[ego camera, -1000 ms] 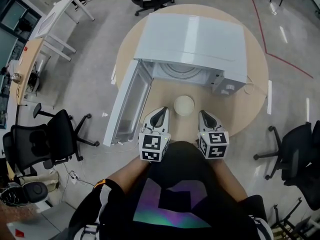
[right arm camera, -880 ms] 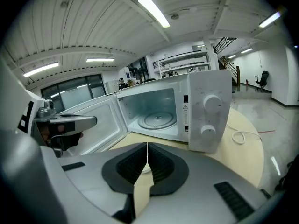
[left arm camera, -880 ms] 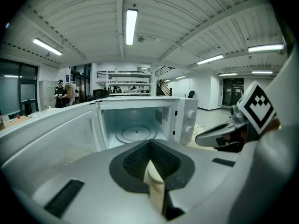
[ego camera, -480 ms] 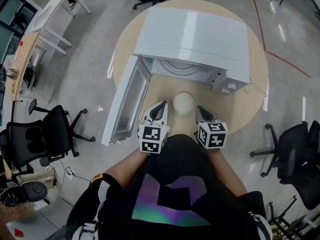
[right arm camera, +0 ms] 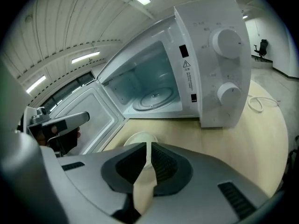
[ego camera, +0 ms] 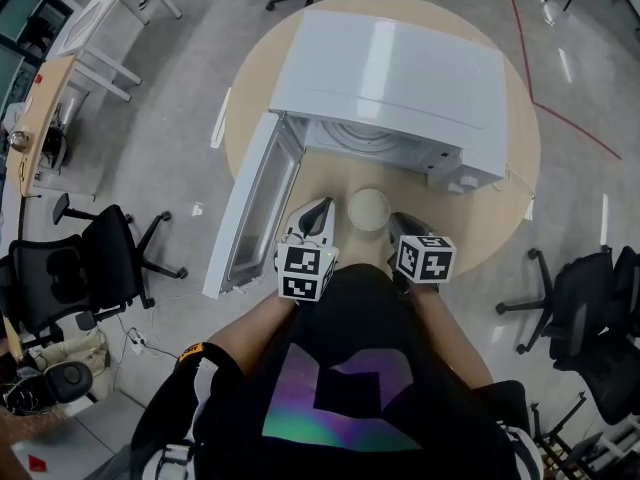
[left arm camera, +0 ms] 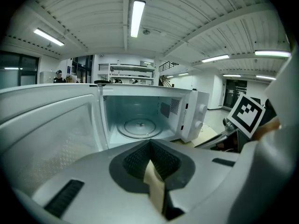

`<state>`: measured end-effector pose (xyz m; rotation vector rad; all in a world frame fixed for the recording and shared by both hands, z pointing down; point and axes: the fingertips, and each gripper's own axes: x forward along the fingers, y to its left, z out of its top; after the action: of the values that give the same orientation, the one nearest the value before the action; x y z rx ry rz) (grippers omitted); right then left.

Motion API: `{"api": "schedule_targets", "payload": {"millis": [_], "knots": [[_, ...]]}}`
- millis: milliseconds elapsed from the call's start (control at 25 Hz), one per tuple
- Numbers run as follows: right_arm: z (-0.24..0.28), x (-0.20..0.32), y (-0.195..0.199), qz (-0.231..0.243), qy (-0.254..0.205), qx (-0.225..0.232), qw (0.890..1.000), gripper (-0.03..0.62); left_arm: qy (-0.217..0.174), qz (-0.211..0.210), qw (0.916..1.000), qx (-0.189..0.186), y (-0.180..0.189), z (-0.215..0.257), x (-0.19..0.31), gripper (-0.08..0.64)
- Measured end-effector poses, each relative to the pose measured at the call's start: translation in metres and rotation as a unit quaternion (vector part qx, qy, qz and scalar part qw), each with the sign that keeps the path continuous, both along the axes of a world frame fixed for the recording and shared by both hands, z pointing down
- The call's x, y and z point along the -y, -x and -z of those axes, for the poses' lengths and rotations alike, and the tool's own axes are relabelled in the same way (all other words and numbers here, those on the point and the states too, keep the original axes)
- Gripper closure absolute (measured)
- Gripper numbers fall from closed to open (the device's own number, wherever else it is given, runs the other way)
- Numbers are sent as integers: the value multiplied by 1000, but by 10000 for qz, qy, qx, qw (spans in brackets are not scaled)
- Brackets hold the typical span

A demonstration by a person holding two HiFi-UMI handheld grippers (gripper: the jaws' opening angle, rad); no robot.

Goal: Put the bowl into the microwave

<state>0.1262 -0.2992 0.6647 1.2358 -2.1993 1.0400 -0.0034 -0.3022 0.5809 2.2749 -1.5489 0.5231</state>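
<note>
Left claw point(ego camera: 320, 209), right claw point(ego camera: 397, 220) nearer bowl point(ego camera: 368, 209)

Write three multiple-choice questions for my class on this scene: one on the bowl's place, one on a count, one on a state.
1. Where is the cream round bowl?
A. On the round wooden table, in front of the white microwave oven
B. Inside the oven
C. Gripped in a claw

2. How many round knobs does the oven's front panel carry?
A. One
B. Two
C. Four

3. What state is the oven's door in?
A. Swung open
B. Shut
C. Taken off

Answers:
1 A: the head view shows it on the tabletop between the left claw and the right claw, both shut and empty.
2 B: the right gripper view shows one knob above the other.
3 A: the door hangs out to the left and the cavity is exposed.
</note>
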Motion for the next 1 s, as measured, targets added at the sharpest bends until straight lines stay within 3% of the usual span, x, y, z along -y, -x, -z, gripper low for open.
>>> {"api": "schedule_targets", "payload": {"millis": [120,240,600,1000], "knots": [[-9,6,1,-88,209,111,9997,567,12,0,10000,-15,3,-1,8,514],[-20,9,0,-168,454,257,9985,517,59,0,10000,-28,5,-4,16,514],[-48,18,-1,-463,1155,676,9899,516,144,-53,9999,-2,6,-11,39,514],[-57,27,9,-552,1506,1253,9791,517,308,-110,9994,62,9,-18,51,514]]}}
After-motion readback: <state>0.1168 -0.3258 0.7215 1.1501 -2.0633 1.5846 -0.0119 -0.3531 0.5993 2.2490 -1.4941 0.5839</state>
